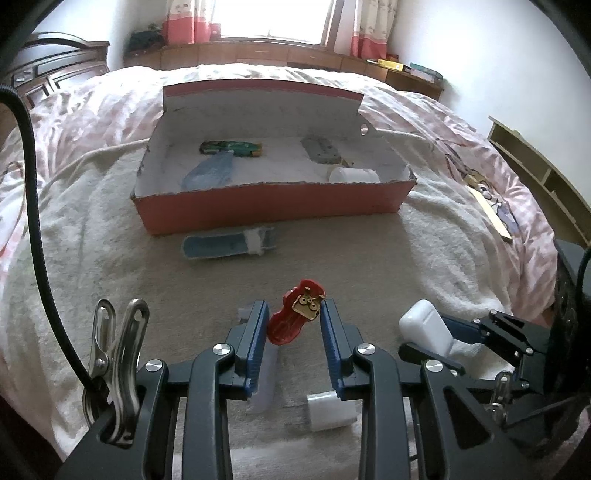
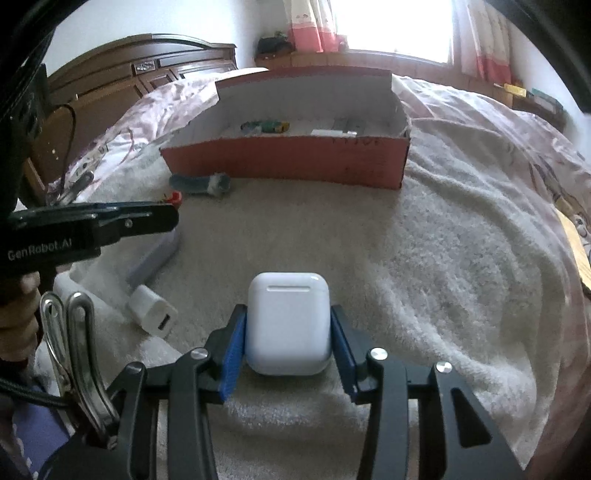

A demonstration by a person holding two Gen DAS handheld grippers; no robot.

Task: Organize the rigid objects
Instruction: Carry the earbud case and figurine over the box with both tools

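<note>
Evidently the red box (image 1: pixel 273 206) at the far side serves as the collecting point, open-topped and already holding several items. Near it lies a blue clip (image 1: pixel 227 248), not yet collected. The right gripper (image 2: pixel 288 343) clamps the white earbud case (image 2: pixel 288 325); the left gripper (image 1: pixel 294 317) pinches the red toy car (image 1: pixel 295 312), both lifted for transfer.

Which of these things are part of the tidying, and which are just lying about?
Part of the job:
red toy car in left claw
white earbud case in right claw
red box
blue brush
white charger

Lying about:
books
curtains
headboard
</note>
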